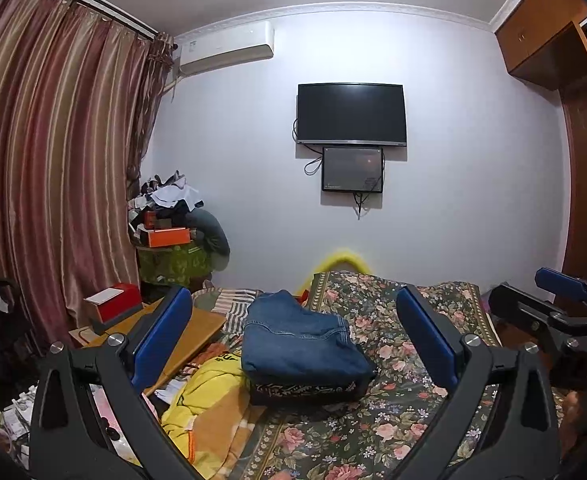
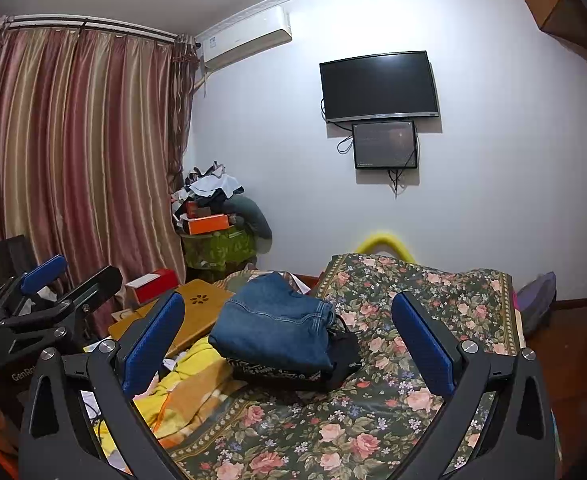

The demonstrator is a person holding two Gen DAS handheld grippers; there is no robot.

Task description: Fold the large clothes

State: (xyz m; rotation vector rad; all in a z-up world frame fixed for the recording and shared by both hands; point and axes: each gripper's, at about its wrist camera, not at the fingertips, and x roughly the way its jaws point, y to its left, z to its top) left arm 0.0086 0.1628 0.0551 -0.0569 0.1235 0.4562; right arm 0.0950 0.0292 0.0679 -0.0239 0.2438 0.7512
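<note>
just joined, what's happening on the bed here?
A person holds both grippers above the floral bedspread, and neither touches anything. The left gripper and right gripper are both open. Folded blue jeans sit on a dark patterned garment between them. Yellow clothing lies unfolded beside the stack.

A bed (image 1: 393,420) under a floral cover bears folded jeans (image 1: 297,340) atop a dark patterned garment (image 1: 301,392), beside a yellow blanket (image 1: 209,404).
</note>
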